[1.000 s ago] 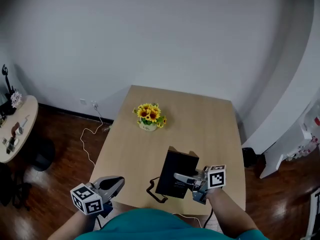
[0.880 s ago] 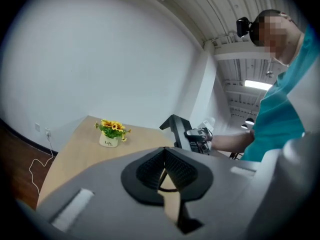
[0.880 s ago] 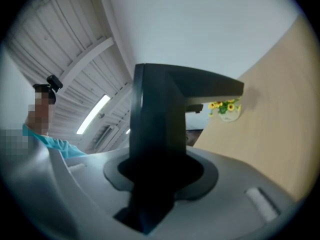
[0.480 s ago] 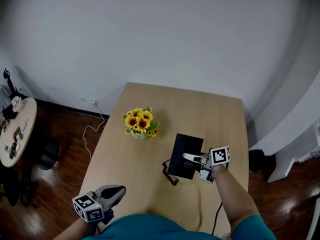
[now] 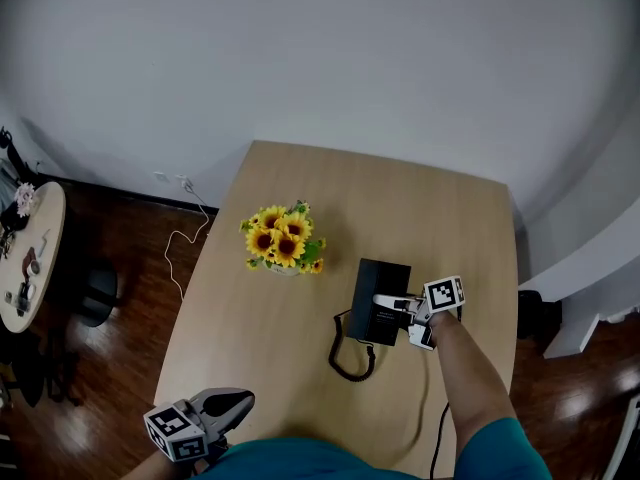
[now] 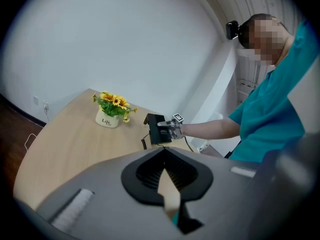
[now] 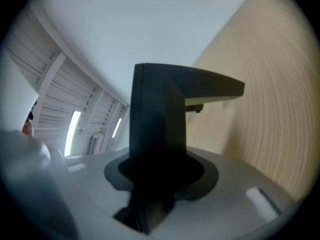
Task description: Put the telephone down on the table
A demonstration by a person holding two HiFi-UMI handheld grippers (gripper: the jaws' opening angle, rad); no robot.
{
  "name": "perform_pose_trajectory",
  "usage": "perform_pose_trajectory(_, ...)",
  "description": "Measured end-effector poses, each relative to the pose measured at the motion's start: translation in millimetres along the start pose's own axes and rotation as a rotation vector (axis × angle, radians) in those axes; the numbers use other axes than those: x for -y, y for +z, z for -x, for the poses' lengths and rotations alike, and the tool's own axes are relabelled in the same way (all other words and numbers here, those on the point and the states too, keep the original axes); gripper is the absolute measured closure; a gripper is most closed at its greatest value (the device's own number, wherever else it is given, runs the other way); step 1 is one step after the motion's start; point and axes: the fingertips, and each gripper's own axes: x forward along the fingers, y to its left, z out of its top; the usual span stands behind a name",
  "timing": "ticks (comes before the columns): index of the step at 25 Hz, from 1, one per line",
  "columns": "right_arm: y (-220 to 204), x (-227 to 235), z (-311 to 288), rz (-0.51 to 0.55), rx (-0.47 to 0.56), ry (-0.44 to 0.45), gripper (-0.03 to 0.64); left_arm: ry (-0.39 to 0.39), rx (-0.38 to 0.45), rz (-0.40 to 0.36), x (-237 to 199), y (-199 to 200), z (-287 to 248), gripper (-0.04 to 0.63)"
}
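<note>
The black telephone (image 5: 381,280) hangs low over the right half of the wooden table (image 5: 290,183), with my right gripper (image 5: 385,303) shut on its near edge. Its coiled cord (image 5: 350,360) loops onto the tabletop. From the left gripper view the telephone (image 6: 154,127) stands tilted up, its lower edge close to the wood; I cannot tell whether it touches. It fills the right gripper view as a dark slab (image 7: 160,114) between the jaws. My left gripper (image 5: 240,400) hovers off the table's near-left corner, shut and holding nothing (image 6: 164,154).
A white pot of sunflowers (image 5: 283,240) stands left of the telephone. A thin black cable (image 5: 438,433) runs off the near edge. A round side table (image 5: 25,258) with small items and a white cable (image 5: 180,258) on the dark floor lie at the left.
My right gripper has carried the telephone from the table's near edge out over the right half and lower. The cord now rests on the wood. The left gripper has sunk back.
</note>
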Motion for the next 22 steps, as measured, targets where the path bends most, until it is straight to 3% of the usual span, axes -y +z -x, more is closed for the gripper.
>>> perform_pose_trajectory(5,-15.5,32.3,0.2,-0.019,-0.034,-0.083,0.457,0.008,0.019,0.025,-5.9,5.0,1.9,0.591)
perform_pose_trajectory(8,-17.3,31.2,-3.4,0.017,-0.016,-0.02,0.457,-0.004,0.04,0.041,-2.6,9.8,-0.9,0.591)
perform_pose_trajectory(11,-16.3,35.1,-2.7,0.053,-0.018,-0.041,0.442,0.008,0.009,0.023,-4.0,3.1,-1.4,0.591)
perform_pose_trajectory(16,-18.3,44.9,0.0,0.044,-0.031,-0.146,0.395,0.018,0.011,0.015,2.4,4.9,-4.2,0.591)
perform_pose_trajectory(20,-17.5,61.6,20.6,0.067,-0.033,-0.31,0.293,0.052,-0.009,-0.009,5.9,1.9,-0.1,0.591)
perform_pose_trajectory(22,-10.3,66.0,41.2,0.07,0.019,-0.392,0.291,0.051,0.009,-0.015,10.0,2.6,3.2,0.591)
